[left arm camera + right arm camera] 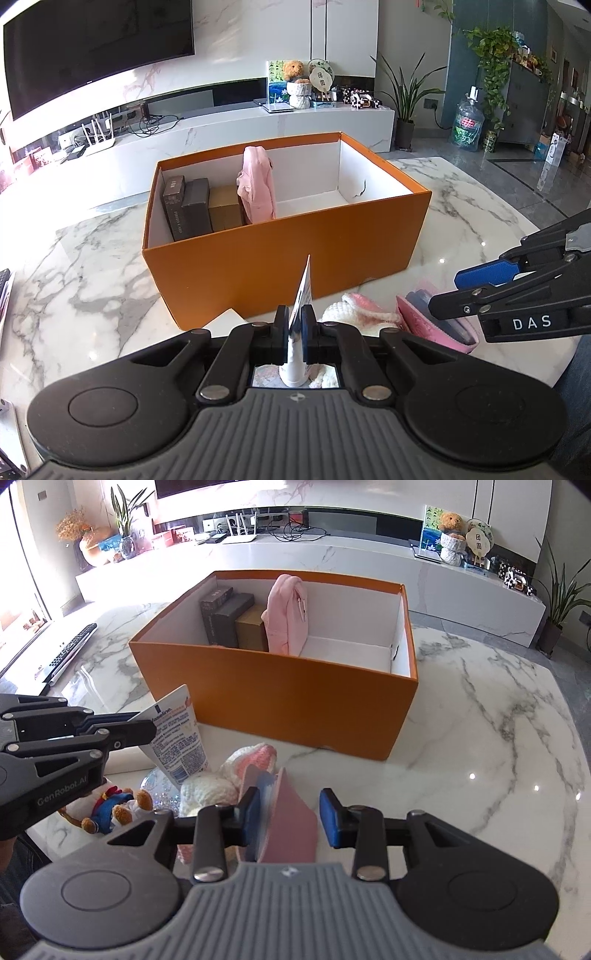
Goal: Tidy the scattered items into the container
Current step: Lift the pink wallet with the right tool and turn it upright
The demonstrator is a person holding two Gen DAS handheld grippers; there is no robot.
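**Vaseline tube clamped, pink case between open fingers**

Left gripper (294,317) closed tight on a white Vaseline tube (177,738), pinched at mid-body, crimped end up, cap toward the camera. Printed on the tube: "Vaseline." over a dark blue patch, small blue text and a barcode below. Held just near of the orange box's (288,254) front wall, above the marble table (498,738).

Right gripper (288,814) spread wide, blue pads on either side of a pink case (291,819) standing on edge; left pad against it, right pad apart from it. Marked "DAS" on the right gripper's finger in the left wrist view; "GenRobot.AI" on the left gripper's in the right wrist view.

Left of the case, touching it: a white and pink knitted piece (229,779). Farther left: a small plush bear in blue clothes (110,810).

Inside the box, at its left end: two dark books (188,206) upright, one spine reading "PHOTO CARD", then a tan box (225,212) and a pink pouch (256,186) standing on end. Right half of the box showing bare white floor.

Far left on the table: a remote control (70,650). Beyond: a marble TV bench with a teddy bear (294,72).
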